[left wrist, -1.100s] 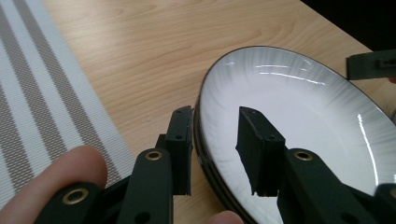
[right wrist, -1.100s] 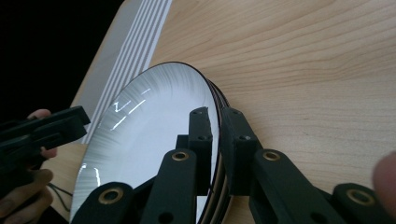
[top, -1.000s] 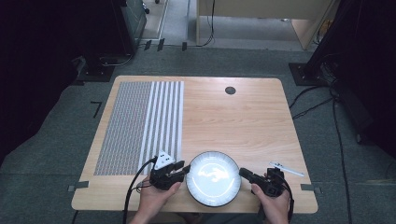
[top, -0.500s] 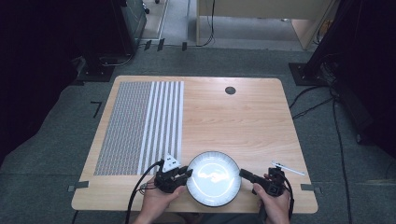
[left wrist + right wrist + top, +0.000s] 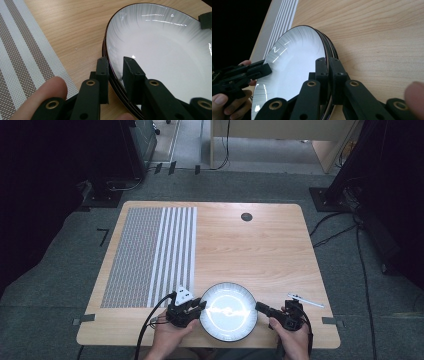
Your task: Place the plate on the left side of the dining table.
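A white plate (image 5: 228, 311) with a dark rim sits at the table's front edge; its rim looks layered, as if plates are stacked. My left gripper (image 5: 200, 306) is shut on the plate's left rim. In the left gripper view one jaw is inside the white bowl (image 5: 162, 50) and the other outside the rim, left gripper (image 5: 116, 62). My right gripper (image 5: 260, 307) is shut on the opposite rim. In the right gripper view its jaws pinch the plate (image 5: 294, 65), right gripper (image 5: 327, 61), and the left gripper (image 5: 262, 70) shows across the plate.
A grey and white striped placemat (image 5: 150, 252) covers the table's left part, close to the left gripper. A thin white pen-like object (image 5: 305, 300) lies just right of the right hand. A dark round cable hole (image 5: 246, 217) is at the table's far side.
The left gripper has edged right onto the plate's rim and its jaws have closed on it. The right gripper and the plate have kept their place.
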Action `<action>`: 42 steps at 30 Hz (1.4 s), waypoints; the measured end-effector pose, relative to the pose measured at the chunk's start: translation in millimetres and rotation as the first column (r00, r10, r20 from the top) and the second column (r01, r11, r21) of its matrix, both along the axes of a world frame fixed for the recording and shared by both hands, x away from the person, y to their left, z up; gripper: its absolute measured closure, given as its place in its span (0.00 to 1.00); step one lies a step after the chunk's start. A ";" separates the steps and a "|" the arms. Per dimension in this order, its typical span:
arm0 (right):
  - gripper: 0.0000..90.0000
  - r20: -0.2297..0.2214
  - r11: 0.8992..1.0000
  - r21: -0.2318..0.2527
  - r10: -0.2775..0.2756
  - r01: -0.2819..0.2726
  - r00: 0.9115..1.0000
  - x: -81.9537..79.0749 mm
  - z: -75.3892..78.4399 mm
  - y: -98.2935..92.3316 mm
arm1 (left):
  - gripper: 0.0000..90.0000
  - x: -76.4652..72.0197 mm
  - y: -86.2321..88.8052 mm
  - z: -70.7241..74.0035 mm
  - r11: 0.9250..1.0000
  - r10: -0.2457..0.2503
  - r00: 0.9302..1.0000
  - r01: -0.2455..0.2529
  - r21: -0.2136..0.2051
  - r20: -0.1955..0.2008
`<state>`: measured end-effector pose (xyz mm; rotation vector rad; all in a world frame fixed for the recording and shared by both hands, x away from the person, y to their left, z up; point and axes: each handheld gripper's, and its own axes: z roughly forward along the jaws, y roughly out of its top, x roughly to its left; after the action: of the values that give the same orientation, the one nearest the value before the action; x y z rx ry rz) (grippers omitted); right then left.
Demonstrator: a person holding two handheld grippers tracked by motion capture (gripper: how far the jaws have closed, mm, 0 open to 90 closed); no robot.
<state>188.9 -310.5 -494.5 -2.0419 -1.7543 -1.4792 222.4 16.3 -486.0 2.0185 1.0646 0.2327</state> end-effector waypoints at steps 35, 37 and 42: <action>0.94 -0.066 0.983 0.128 -0.123 0.131 0.990 3.9 -13.0 16.2 | 0.73 1.9 2.8 2.9 0.998 -0.027 0.999 0.026 -0.051 -0.020; 0.94 -0.072 0.980 0.146 -0.123 0.133 0.990 4.3 -14.0 15.0 | 0.72 2.3 3.9 4.6 0.997 -0.029 0.999 0.027 -0.067 -0.023; 0.94 -0.080 0.973 0.177 -0.139 0.151 0.987 3.8 -15.4 14.5 | 0.71 1.9 4.3 6.8 0.997 -0.032 0.999 0.030 -0.075 -0.025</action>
<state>192.7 -296.0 -509.9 -2.1364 -1.4144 -1.5258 224.3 20.6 -479.2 1.9741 1.0422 0.1487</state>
